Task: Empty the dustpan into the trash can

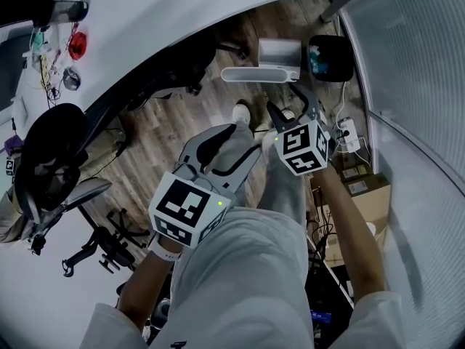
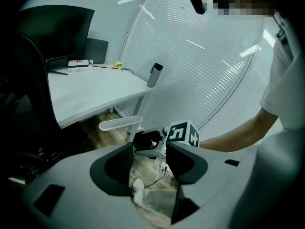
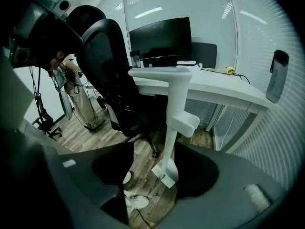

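The white long-handled dustpan stands upright on the wood floor; its pan (image 1: 280, 51) and handle's top bar (image 1: 258, 73) show in the head view. In the right gripper view the upright handle (image 3: 175, 99) rises beyond the jaws, which stand apart and do not touch it. A black trash can (image 1: 330, 57) sits just right of the pan. My right gripper (image 1: 290, 106) (image 3: 153, 168) is open just short of the handle bar. My left gripper (image 1: 236, 140) (image 2: 149, 161) hangs open and empty lower left. It faces the handle bar (image 2: 120, 123) and the right gripper's marker cube (image 2: 183, 133).
A white desk (image 1: 218, 13) curves over the left, with black office chairs (image 1: 51, 158) beside it. A glass wall (image 1: 421, 86) closes the right side. A power strip (image 1: 347, 131) and cardboard box (image 1: 367, 187) lie by it. My shoe (image 1: 242, 111) is near the dustpan.
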Available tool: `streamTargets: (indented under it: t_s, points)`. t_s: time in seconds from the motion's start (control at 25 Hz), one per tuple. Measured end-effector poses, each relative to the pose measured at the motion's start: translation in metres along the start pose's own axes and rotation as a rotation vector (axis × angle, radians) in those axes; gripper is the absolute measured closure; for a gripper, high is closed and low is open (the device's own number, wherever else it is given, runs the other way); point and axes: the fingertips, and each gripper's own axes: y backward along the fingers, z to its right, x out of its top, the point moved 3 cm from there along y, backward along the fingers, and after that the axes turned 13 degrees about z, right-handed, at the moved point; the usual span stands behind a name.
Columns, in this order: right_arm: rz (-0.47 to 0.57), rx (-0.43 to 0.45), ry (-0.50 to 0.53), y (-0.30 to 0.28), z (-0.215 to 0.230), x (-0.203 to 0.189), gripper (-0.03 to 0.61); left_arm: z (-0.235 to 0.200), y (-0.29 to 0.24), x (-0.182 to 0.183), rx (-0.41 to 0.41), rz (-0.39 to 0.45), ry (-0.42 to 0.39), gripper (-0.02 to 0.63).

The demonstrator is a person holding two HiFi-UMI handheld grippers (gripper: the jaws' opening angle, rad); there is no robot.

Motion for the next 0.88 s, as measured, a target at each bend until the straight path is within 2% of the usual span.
streamTargets:
  t_s: [0.32,0.6,0.68,0.76,0.88]
  points:
    - [0.017,-0.007,-0.029,0.035,-0.004,0.022,0.316,0.014,0.008,0.01,0.021,0.037,0.01,0.403]
    - [0.056,-0.067,-0.076,0.078,-0.005,0.045,0.345,0.03,0.02,0.015,0.024,0.065,0.037,0.413]
    - [0.088,-0.087,-0.063,0.09,-0.005,0.054,0.407,0.033,0.023,0.017,0.022,0.075,0.033,0.413]
    - [0.109,-0.088,-0.067,0.101,-0.005,0.06,0.521,0.036,0.025,0.021,0.018,0.087,0.033,0.413]
    - [0.109,-0.069,-0.113,0.113,-0.007,0.065,0.522,0.041,0.027,0.026,0.005,0.102,0.038,0.413]
